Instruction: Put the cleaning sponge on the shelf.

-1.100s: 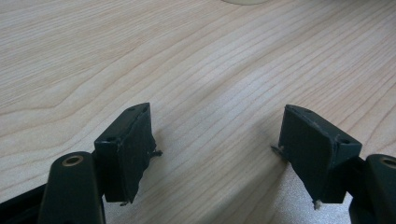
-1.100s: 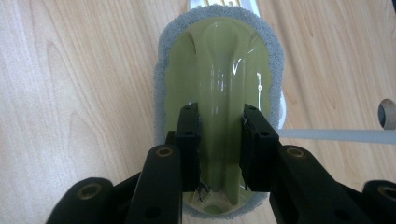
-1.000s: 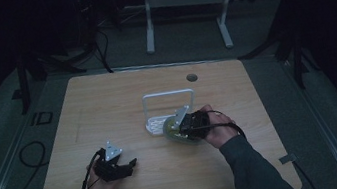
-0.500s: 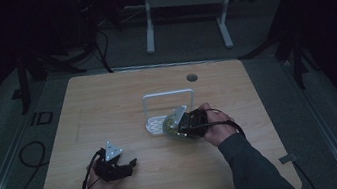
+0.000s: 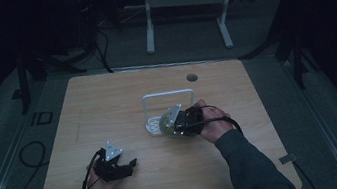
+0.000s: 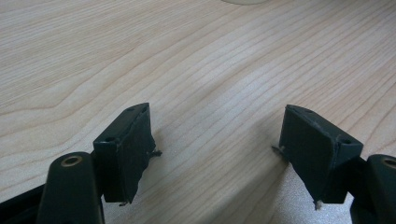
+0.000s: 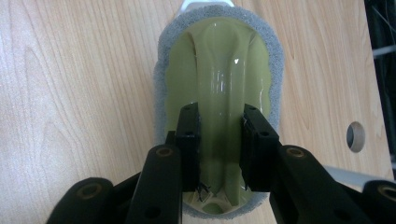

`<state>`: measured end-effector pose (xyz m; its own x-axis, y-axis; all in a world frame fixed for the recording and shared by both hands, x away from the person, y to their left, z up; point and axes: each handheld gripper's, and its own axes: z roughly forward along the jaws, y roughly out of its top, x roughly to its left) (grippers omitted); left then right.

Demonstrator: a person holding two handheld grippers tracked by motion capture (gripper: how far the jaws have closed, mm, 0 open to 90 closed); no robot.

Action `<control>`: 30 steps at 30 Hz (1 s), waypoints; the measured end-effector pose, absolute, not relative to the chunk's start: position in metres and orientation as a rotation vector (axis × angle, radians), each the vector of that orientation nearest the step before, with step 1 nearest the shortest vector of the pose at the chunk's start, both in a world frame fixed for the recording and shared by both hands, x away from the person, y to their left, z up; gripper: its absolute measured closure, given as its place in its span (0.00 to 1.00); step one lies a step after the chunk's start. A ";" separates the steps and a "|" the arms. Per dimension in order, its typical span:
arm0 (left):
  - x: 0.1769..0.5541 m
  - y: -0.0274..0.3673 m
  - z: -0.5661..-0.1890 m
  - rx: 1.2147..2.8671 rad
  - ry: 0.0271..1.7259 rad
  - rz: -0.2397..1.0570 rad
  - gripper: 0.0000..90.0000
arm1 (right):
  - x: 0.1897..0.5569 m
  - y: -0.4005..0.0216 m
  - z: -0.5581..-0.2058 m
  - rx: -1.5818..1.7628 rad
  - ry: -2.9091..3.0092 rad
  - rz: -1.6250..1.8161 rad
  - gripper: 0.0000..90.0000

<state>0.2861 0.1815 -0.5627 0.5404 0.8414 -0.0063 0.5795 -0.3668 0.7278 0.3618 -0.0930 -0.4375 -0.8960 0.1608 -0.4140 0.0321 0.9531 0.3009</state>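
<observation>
High view: the left gripper (image 5: 129, 164) lies low over the near-left part of the wooden table (image 5: 108, 108), held in the person's left hand (image 5: 100, 184). In the left gripper view its jaws stand wide apart with only bare wood grain between them. To the right, near the table's centre, a white wire rack (image 5: 167, 96) stands upright. Just in front of it, the right gripper (image 5: 170, 127) points toward the rack's base. In the right gripper view, the right gripper's jaws are clamped on the raised central handle of an olive-green scrubber with a grey sponge rim (image 7: 219, 60), which lies flat on the wood.
</observation>
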 end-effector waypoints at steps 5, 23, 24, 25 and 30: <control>0.286 0.181 -0.563 2.086 1.143 0.486 0.29 | 0.364 -0.090 -0.436 0.102 2.671 0.417 0.80; 0.286 0.181 -0.563 2.088 1.141 0.484 0.28 | 0.376 -0.084 -0.436 0.025 2.677 0.439 0.80; 0.286 0.181 -0.563 2.088 1.141 0.484 0.28 | 0.377 -0.084 -0.436 0.028 2.676 0.436 0.80; 0.286 0.181 -0.563 2.088 1.141 0.484 0.28 | 0.378 -0.083 -0.436 0.009 2.671 0.431 0.80; 0.286 0.181 -0.563 2.088 1.141 0.484 0.28 | 0.379 -0.079 -0.433 -0.009 2.668 0.431 0.80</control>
